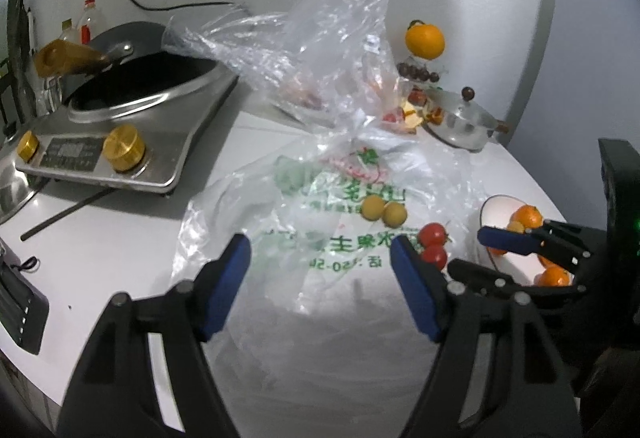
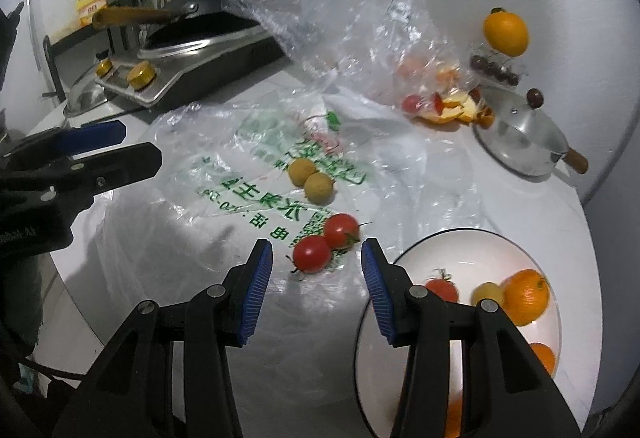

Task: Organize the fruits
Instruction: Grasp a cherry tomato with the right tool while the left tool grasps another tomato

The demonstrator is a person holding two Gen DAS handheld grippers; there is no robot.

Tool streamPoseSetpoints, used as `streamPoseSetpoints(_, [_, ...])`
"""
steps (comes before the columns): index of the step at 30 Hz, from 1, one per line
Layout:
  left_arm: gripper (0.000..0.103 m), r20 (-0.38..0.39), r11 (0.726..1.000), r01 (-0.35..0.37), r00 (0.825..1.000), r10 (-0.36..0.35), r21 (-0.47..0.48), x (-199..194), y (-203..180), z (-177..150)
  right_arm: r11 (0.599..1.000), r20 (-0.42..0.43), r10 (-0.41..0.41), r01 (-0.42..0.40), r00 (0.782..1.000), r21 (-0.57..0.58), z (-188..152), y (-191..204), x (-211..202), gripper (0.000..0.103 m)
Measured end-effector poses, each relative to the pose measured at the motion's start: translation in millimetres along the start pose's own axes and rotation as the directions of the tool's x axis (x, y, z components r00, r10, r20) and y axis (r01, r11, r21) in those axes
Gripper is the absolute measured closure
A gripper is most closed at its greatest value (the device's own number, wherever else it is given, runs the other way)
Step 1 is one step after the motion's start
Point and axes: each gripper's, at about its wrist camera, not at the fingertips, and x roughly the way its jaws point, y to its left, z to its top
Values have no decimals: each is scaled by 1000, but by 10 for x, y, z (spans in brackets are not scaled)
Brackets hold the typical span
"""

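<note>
Fruits are split between two places: two small red cherry tomatoes [image 2: 325,241] and two tan round longans [image 2: 310,178] lie on a printed clear plastic bag [image 2: 248,174] spread mid-counter, while oranges [image 2: 525,296] and another tomato sit in a white round bowl [image 2: 472,242] at the white counter's [image 1: 100,246] right edge. Right gripper [image 2: 316,292] hangs just before the two tomatoes, fingers released, touching neither. Left gripper [image 1: 320,278] is over the bag, fingers spread, grasping nothing.
</note>
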Motion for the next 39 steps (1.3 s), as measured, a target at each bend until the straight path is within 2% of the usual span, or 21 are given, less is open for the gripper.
streamPoseSetpoints(5, [29,-4,1000,-9,1000,9,4,57,63,-4,1000,-33,-4,4,999,-10,22,66,164,54])
streamPoseSetpoints(9, [29,9,998,-48,999,48,34,92,79,-1,1000,-61,-29,28,998,-9,48,101,249,54])
streamPoseSetpoints(15, [29,-7,999,-30,1000,30,31,173,122,9,998,-97,-56,55,994,-15,65,135,368,54])
streamPoseSetpoints(20, [29,-13,999,-27,1000,27,24,196,142,5,996,-114,-83,78,990,-41,71,173,458,58])
streamPoseSetpoints(23, [29,-23,999,-29,999,29,21,207,136,-14,995,-120,-94,88,988,-54,57,189,501,65])
streamPoseSetpoints(26, [29,-32,999,-30,999,31,25,209,110,-29,993,-115,-98,90,989,-71,52,203,511,74])
streamPoseSetpoints(33, [29,-33,999,-32,999,33,37,191,-17,9,994,-61,-64,59,996,-88,48,186,346,74])
streamPoseSetpoints(39, [29,-48,998,-6,999,9,64,232,-244,49,997,11,-45,46,999,-55,77,7,72,74])
